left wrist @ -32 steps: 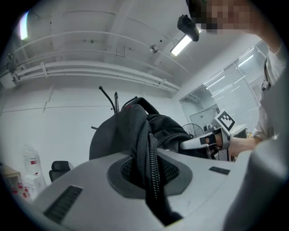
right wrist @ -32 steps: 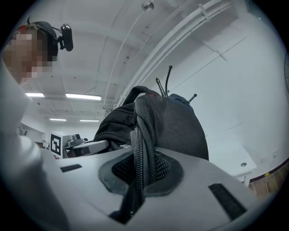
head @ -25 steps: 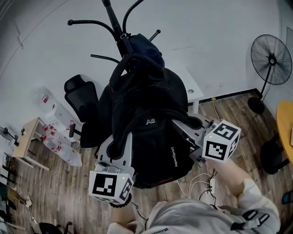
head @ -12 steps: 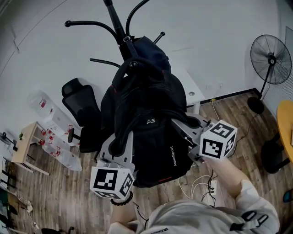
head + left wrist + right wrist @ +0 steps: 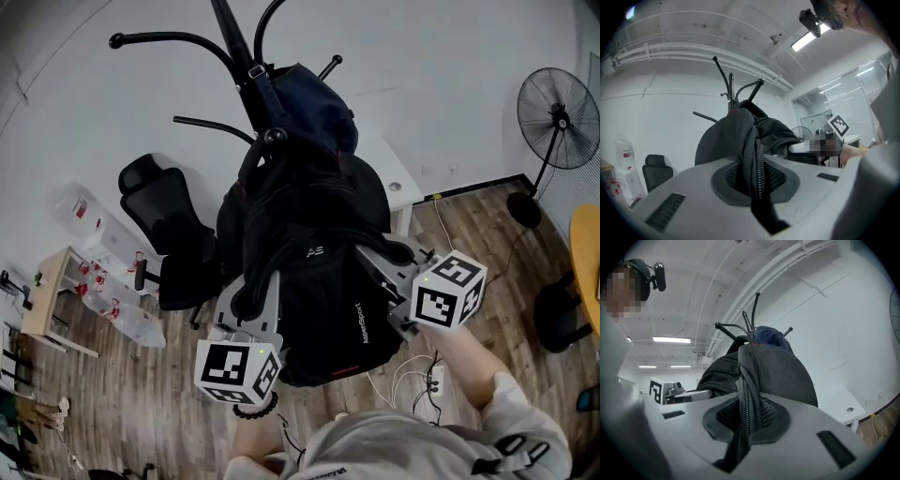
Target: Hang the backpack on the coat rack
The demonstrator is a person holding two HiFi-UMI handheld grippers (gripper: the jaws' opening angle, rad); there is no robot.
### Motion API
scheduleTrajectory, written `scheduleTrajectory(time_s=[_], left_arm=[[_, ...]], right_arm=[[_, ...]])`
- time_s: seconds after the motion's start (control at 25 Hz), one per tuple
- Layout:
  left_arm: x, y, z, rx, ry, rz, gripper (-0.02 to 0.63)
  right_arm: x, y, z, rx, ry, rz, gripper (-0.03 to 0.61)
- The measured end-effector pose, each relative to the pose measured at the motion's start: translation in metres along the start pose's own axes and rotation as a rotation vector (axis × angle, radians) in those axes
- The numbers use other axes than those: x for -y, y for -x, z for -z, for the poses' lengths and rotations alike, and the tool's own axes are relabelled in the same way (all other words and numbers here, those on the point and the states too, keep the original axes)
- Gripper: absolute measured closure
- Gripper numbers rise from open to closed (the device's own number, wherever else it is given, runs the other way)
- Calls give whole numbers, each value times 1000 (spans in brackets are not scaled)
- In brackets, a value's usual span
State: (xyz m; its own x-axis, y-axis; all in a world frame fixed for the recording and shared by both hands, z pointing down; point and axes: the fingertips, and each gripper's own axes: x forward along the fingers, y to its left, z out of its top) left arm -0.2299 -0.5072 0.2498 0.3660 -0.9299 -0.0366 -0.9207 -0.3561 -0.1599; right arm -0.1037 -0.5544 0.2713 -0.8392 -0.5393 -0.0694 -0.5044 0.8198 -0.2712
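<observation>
Both tongs hold the backpack (image 5: 319,281) up in the air, close against the coat rack (image 5: 232,36); the left tongs (image 5: 251,286) grip its left side and the right tongs (image 5: 373,255) its right side, each pointing roughly level; in both gripper views the jaws stand narrow, with a fold of black fabric and a zipper line pinched between the 2 pads; the backpack hangs upright between them, front panel toward the person, bottom well above the floor (image 5: 487,234); its top handle (image 5: 258,150) arches up at the knob of 1 lower hook (image 5: 275,135), but whether the loop lies over that hook cannot be told; a dark blue bag (image 5: 314,98) already hangs on the rack just behind the backpack's top; a black chair (image 5: 164,225) stands left of the rack, a white tabletop (image 5: 394,173) right of it, and a fan (image 5: 560,122) well apart at the far right.
</observation>
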Motion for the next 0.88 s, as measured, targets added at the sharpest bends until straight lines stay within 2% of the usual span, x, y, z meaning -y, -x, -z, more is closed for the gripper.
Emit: scheduleTrajectory(time_s=[0.12,0.44,0.72,0.88], left_arm=[[-6,-6,14,-13,20,-3,581],[-16,-20,32,15,38,-3,581],[-17,-26,47,66,33,-3,581],[-18,-28,56,91,58,26,575]], right_arm=[[6,-6,10,-7,-15,11,546],[16,-15,25,23,-17,43,546],[18,-15,35,67,82,104,546],[17,-14,42,83,132,130,545]])
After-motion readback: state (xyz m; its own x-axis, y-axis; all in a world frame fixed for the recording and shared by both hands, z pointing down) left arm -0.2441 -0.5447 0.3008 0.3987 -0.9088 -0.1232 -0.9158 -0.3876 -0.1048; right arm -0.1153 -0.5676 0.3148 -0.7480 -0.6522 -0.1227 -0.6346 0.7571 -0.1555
